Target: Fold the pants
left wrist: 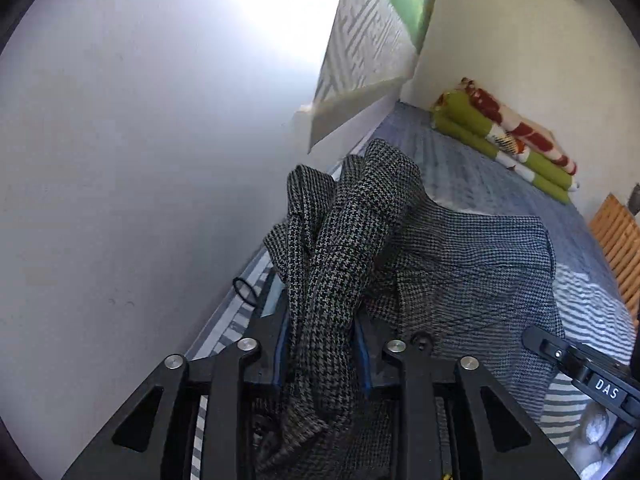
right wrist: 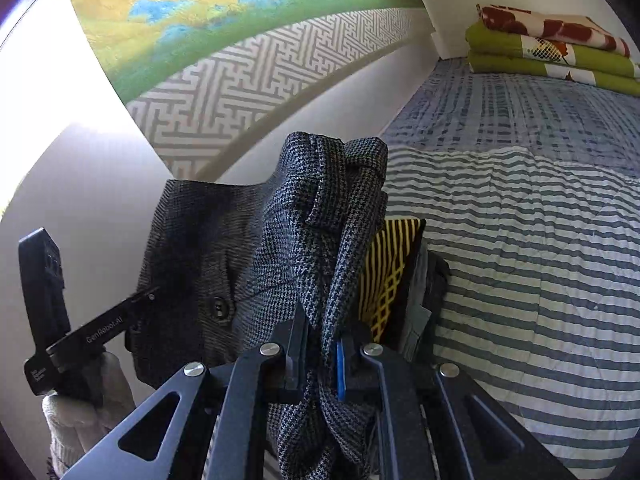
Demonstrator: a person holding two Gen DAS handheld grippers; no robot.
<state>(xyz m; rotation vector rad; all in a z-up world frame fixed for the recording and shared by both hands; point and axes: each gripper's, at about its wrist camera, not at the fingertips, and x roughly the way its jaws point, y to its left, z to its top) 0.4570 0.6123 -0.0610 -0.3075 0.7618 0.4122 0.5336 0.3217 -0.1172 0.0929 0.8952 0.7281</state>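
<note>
Left wrist view showed the left claw (left wrist: 320,354) pinching a bunched fold of the houndstooth pants (left wrist: 472,264) between its blue-lined pads (left wrist: 282,344) – the cloth filled the gap and rose in a crumpled ridge beyond the fingertips. The rest of the pants spread flat over the striped bedspread (left wrist: 592,292), on the side of the ridge away from the white wall (left wrist: 120,160). A small black loop, perhaps a hair tie (left wrist: 245,289), lay on the bedspread between the pants and that wall. Beyond the pants, at the far end of the bed, a stack of folded green and red-patterned blankets (left wrist: 508,136) sat against the end wall. From the right wrist view, the right claw (right wrist: 322,354) was likewise clamped on a gathered fold of the pants (right wrist: 224,248), with cloth packed between its narrowly set pads (right wrist: 340,368) – a dark button (right wrist: 218,307) showed on the flat panel of the pants toward the white wall (right wrist: 80,200). A yellow-and-black patterned garment (right wrist: 390,264) lay just beside the pants on the side away from that wall, touching them, with a dark folded item behind it. Past the pants' wall-side edge the left claw's body (right wrist: 80,336) appeared, held by a hand in a pale knitted glove (right wrist: 80,408). The striped bedspread (right wrist: 520,280) stretched beyond the pants to the folded blankets (right wrist: 548,48).
</note>
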